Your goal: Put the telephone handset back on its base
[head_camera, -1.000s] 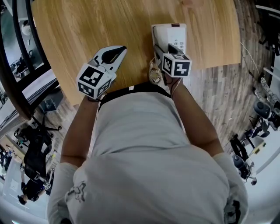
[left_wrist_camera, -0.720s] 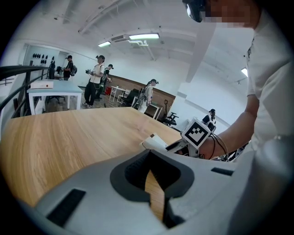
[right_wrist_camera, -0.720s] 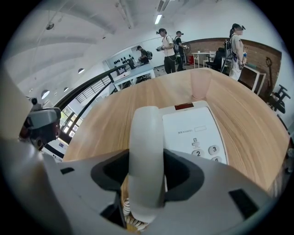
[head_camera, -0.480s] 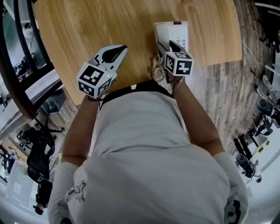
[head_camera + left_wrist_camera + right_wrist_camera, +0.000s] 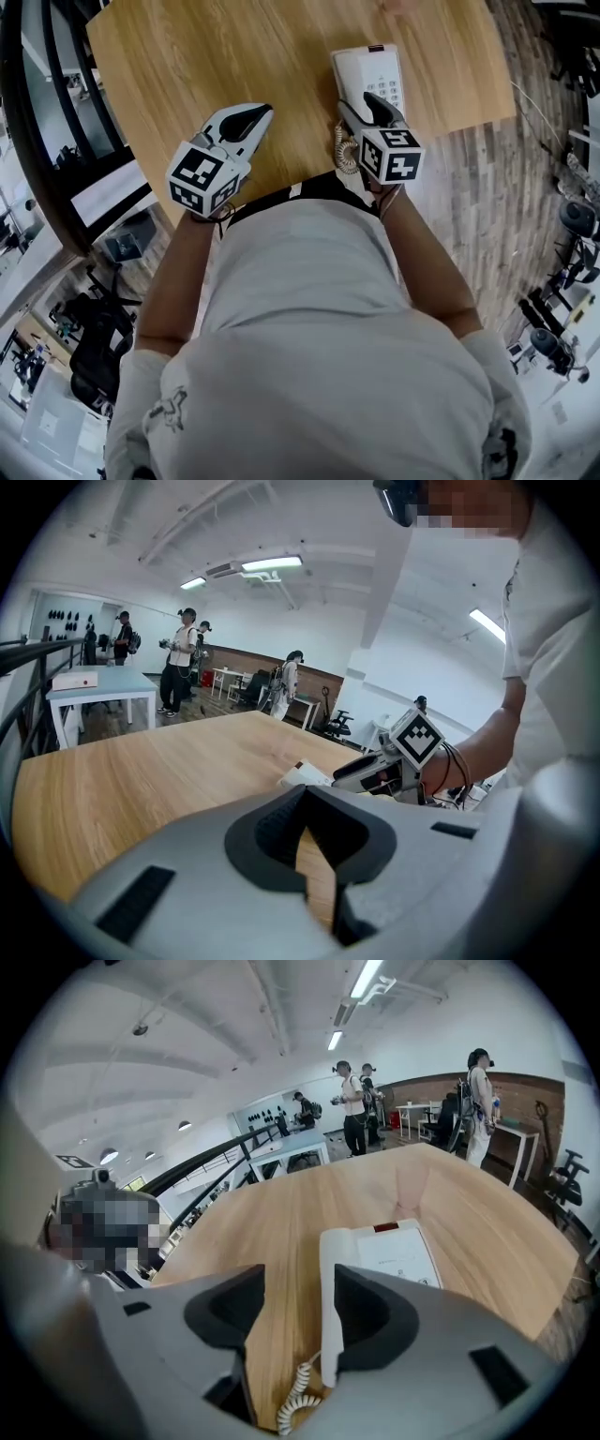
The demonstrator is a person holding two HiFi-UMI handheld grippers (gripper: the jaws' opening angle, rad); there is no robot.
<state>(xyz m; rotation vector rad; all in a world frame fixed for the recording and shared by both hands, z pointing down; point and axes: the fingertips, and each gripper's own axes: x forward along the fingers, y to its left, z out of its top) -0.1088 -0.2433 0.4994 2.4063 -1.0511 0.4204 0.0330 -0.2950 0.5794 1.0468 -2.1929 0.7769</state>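
- Two grippers show in the head view. My left gripper (image 5: 260, 112) is over bare counter (image 5: 234, 56), well apart from the phone. My right gripper (image 5: 375, 101) is over the near end of the base (image 5: 377, 66). The handset (image 5: 347, 80) lies along the base's left side, and its cord (image 5: 347, 155) is coiled by the counter's near edge.
- Left gripper view: my fingers (image 5: 187, 874) are clenched, tips touching, with nothing between them. Wood shows through the slit behind the tips. Beyond them, my right gripper sits at the phone.
- Right gripper view: my fingers (image 5: 375, 1316) are released and wide apart, pressing on nothing. The handset rests on the base, and its near end shows in the gap, just beside the right finger. The cord curls below it.
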